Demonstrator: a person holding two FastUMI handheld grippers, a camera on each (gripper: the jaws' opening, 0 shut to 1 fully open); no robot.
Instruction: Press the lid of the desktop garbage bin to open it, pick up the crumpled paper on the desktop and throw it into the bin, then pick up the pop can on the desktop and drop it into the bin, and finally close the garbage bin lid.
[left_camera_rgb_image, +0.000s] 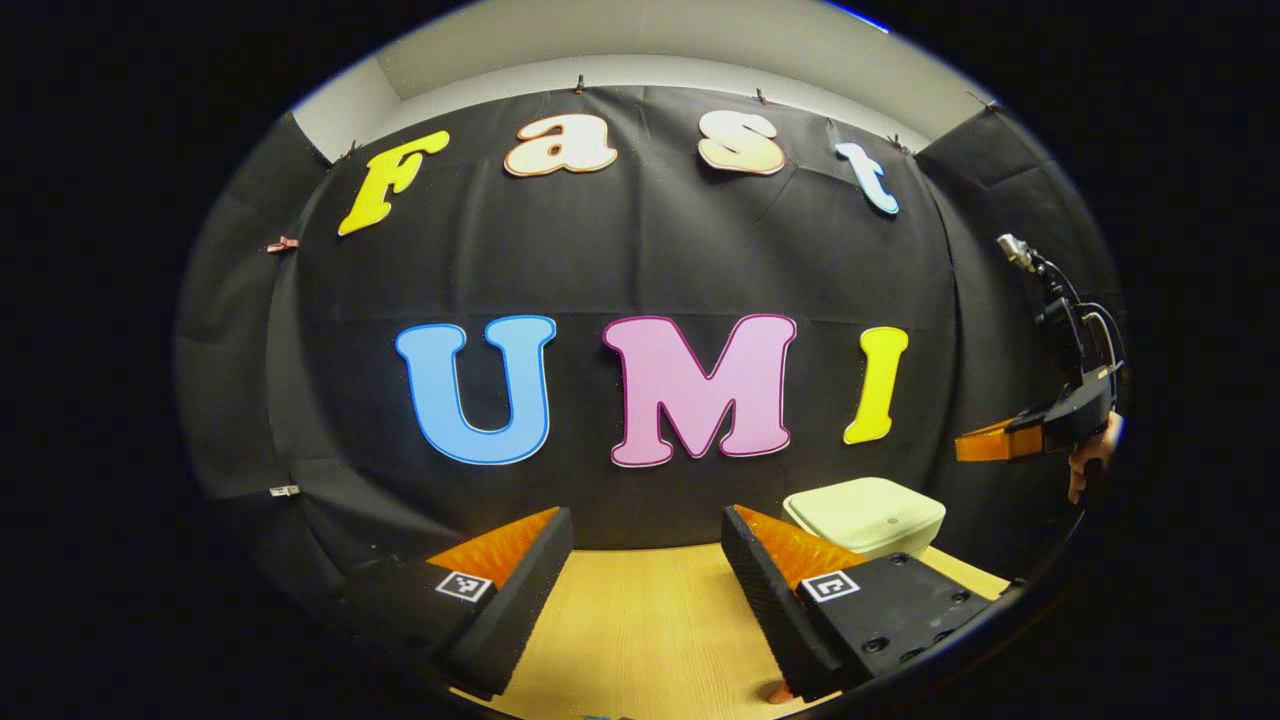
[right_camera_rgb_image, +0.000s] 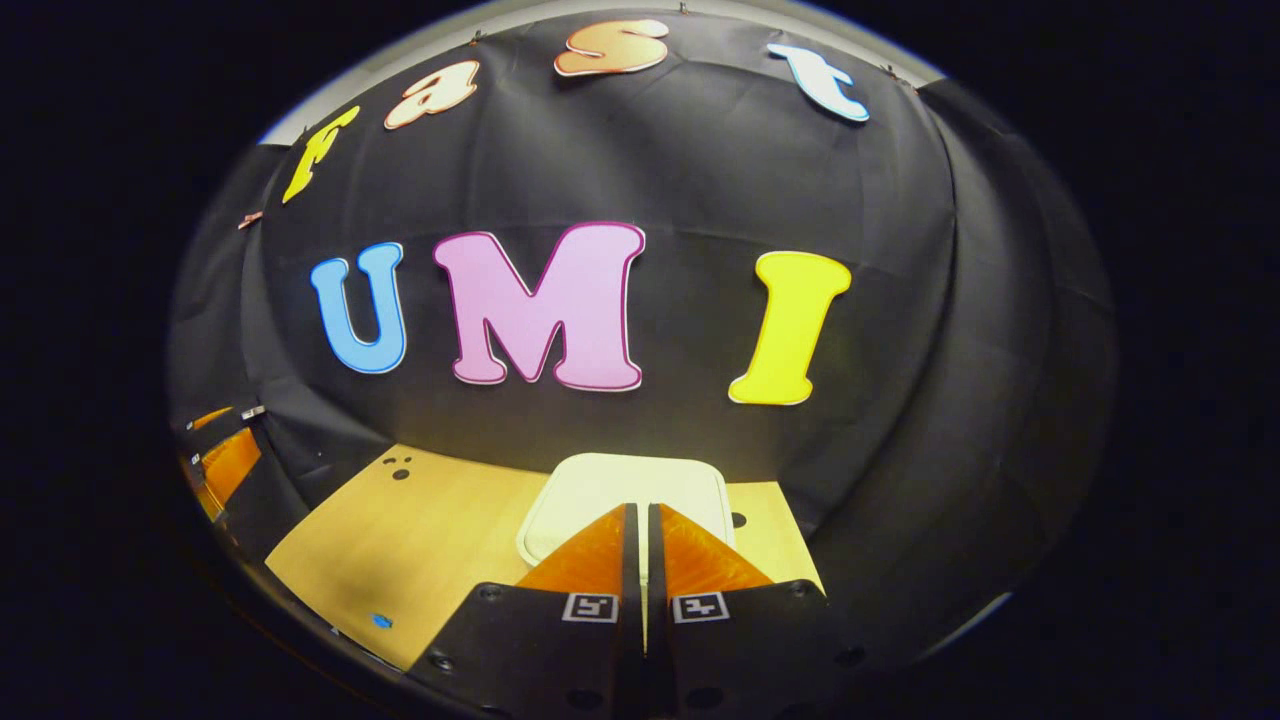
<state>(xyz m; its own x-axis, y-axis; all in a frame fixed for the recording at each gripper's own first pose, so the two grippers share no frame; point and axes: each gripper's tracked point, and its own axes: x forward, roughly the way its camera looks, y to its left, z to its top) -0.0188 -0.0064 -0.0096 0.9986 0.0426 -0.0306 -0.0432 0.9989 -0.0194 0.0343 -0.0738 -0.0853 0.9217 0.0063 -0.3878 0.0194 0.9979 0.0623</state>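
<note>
Desktop garbage bin (right_camera_rgb_image: 625, 490), lid (left_camera_rgb_image: 865, 508) down and flat, standing on the wooden desktop (right_camera_rgb_image: 420, 530) close against the booth wall. The right gripper (right_camera_rgb_image: 641, 520) hovers above and just short of the bin, its fingers brought together to a thin slit with nothing between them; a closed tip probably serves as a single blunt point for pressing the lid, the step judged to be in hand. The left gripper (left_camera_rgb_image: 648, 540) waits to the side with its fingers wide apart and empty, the bin lying ahead and to the right of its right finger, presumably kept clear and ready for a later pickup. In the left gripper view the right gripper appears far off at the right edge, carried by a hand (left_camera_rgb_image: 1092, 462).
</note>
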